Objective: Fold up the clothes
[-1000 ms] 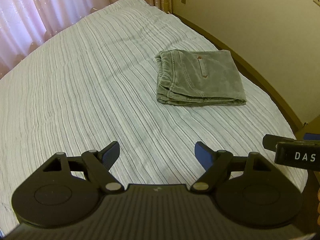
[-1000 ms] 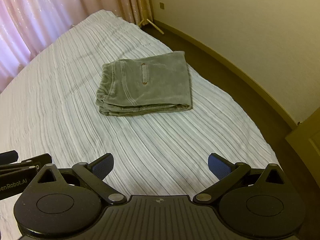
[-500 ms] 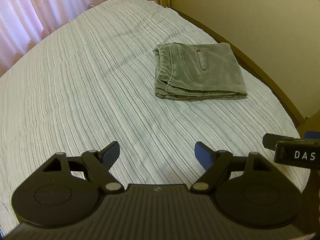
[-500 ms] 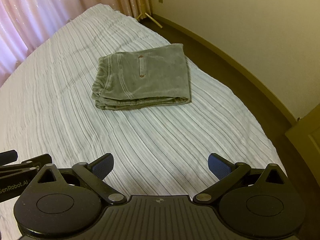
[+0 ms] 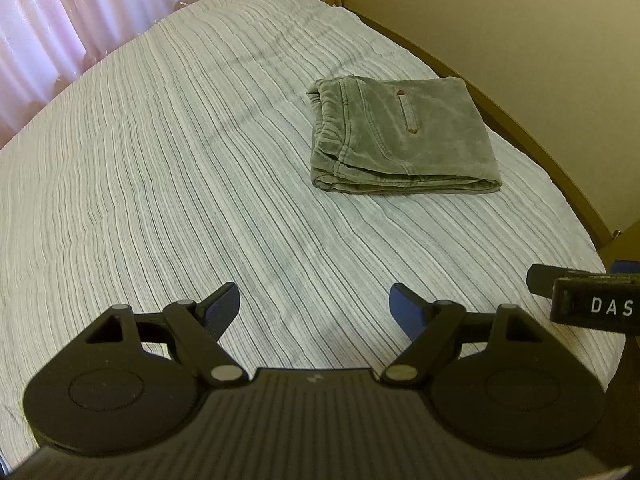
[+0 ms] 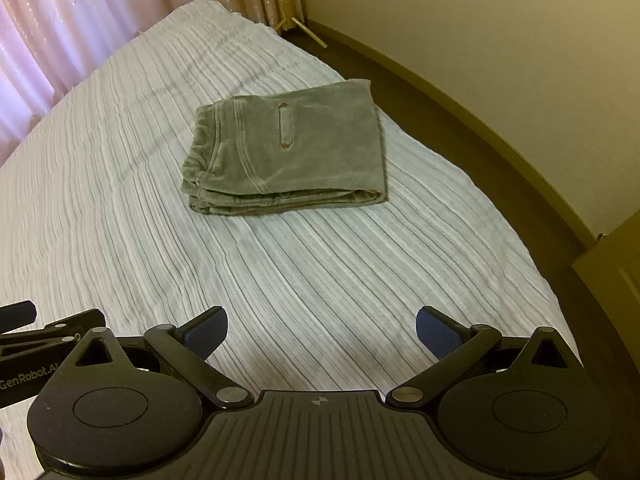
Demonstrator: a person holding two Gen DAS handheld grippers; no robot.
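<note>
The bed (image 5: 168,168) with its striped cover fills both views as before, pink curtains (image 5: 60,20) behind it. The folded grey trousers (image 5: 400,136) lie flat near the bed's far right edge, showing slightly lower in the left view than a second ago. Both the left tongs (image 5: 316,304) and right tongs (image 6: 320,332) stay wide open and empty, well short of the trousers.

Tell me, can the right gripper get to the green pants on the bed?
Probably yes. The right gripper is open and empty, and only bare striped bedspread lies between it and the folded green pants. Nothing blocks the way; it would just need to move forward.
</note>
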